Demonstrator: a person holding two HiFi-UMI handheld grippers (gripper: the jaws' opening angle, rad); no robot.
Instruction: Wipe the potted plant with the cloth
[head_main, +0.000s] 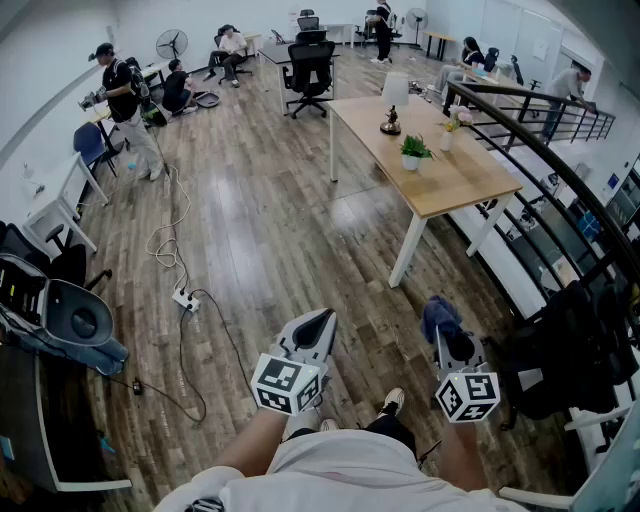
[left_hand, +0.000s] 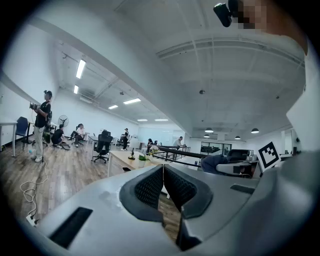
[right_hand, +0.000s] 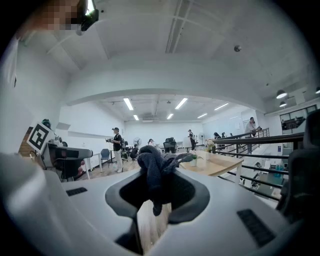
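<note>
A small green potted plant (head_main: 413, 151) in a white pot stands on a long wooden table (head_main: 470, 185), well ahead of me across the wooden floor. My right gripper (head_main: 442, 330) is shut on a dark blue cloth (head_main: 438, 316), which bunches out past the jaw tips. In the right gripper view the cloth (right_hand: 152, 162) fills the gap of that gripper (right_hand: 156, 186), and the plant (right_hand: 194, 159) shows small beyond it. My left gripper (head_main: 322, 320) is held beside it, shut with nothing between its fingers; its jaws meet in the left gripper view (left_hand: 162, 169). Both grippers are far from the plant.
A dark ornament (head_main: 391, 122) and a flower vase (head_main: 447, 135) share the table. A black railing (head_main: 545, 150) runs along its right side. A power strip with cables (head_main: 185, 297) lies on the floor at left. Office chairs (head_main: 310, 70) and several people (head_main: 125, 100) are farther back.
</note>
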